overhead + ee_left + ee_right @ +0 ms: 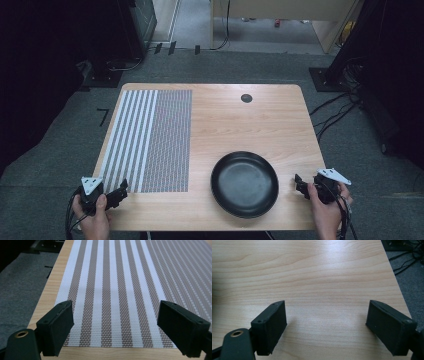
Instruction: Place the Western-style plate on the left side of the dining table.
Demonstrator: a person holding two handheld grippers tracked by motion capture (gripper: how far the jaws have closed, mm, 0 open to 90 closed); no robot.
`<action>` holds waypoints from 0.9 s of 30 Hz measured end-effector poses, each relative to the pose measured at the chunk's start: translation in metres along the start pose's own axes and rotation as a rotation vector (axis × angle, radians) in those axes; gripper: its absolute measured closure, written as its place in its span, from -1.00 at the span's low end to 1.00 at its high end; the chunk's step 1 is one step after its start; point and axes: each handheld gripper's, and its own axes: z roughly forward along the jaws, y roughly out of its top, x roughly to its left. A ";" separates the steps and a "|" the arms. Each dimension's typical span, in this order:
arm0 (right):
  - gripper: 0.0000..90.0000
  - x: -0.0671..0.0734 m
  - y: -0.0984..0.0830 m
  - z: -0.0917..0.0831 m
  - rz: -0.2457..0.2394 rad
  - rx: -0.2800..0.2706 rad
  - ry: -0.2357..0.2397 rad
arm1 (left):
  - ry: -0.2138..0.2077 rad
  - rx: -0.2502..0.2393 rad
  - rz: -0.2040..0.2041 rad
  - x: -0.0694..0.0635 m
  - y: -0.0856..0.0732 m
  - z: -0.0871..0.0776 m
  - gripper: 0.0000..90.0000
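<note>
A black round pan (244, 183) rests on the wooden table (240, 125) near its front edge, right of centre. A striped woven placemat (150, 137) covers the table's left part; the left gripper view looks along its stripes (112, 290). My left gripper (121, 191) sits at the front left corner by the mat's near edge, and its open jaws (115, 327) hold nothing. My right gripper (300, 184) hovers just right of the pan at the table's right edge, open and empty (327, 325) over bare wood.
A small dark round cap (246, 98) is set into the table near its far edge. Grey carpet surrounds the table, with cables (335, 112) on the floor to the right and dark equipment at the back left.
</note>
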 end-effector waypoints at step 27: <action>-0.64 0.004 -0.001 -0.014 0.048 -0.045 0.008 | -0.081 -0.040 0.119 -0.051 0.007 -0.013 -0.70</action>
